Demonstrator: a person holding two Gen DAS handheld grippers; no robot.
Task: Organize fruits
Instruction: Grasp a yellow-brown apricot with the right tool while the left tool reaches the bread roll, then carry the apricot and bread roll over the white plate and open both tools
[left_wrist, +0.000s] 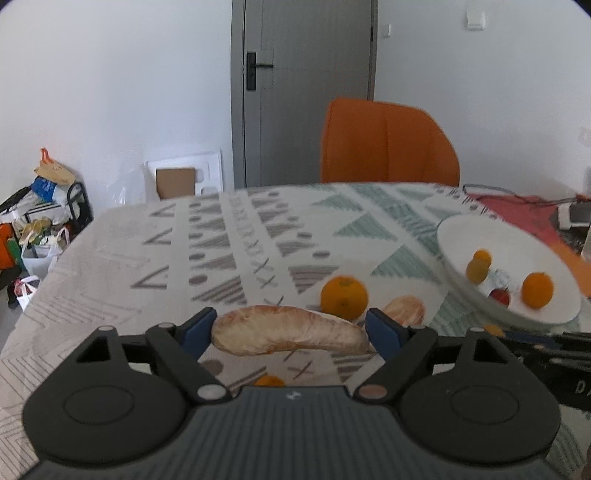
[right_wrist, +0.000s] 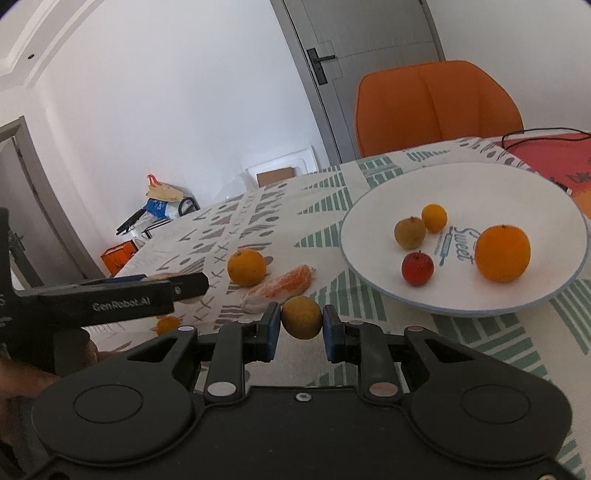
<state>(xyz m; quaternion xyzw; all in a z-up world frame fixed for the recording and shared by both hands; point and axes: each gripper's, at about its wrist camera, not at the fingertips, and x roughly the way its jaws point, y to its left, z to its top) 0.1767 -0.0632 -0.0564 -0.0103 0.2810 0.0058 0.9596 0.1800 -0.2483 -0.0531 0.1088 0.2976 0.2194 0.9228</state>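
Left hand-held gripper (left_wrist: 290, 330) is pinching a long peeled fruit segment (left_wrist: 290, 334) endwise, lifted above the table (left_wrist: 110, 258). Right hand-held gripper (right_wrist: 301, 326) is squeezing a small yellowish fruit (right_wrist: 301, 317) just beside the white bowl (right_wrist: 461, 184), which is holding four fruits.

One white plate (right_wrist: 461, 184) holds four fruits: a big orange (right_wrist: 502, 253), a small orange (right_wrist: 434, 218), a red apple (right_wrist: 417, 268) and a brownish-green fruit (right_wrist: 410, 232). Loose on the tabletop (right_wrist: 229, 229) lie one whole orange (right_wrist: 246, 267), one tiny orange (right_wrist: 168, 325) and one peeled citrus piece (right_wrist: 284, 286). Two tongs carry one fruit apiece: a long peeled segment (left_wrist: 291, 329) and a yellowish round fruit (right_wrist: 301, 317); one orange chair (right_wrist: 436, 107) stands behind.
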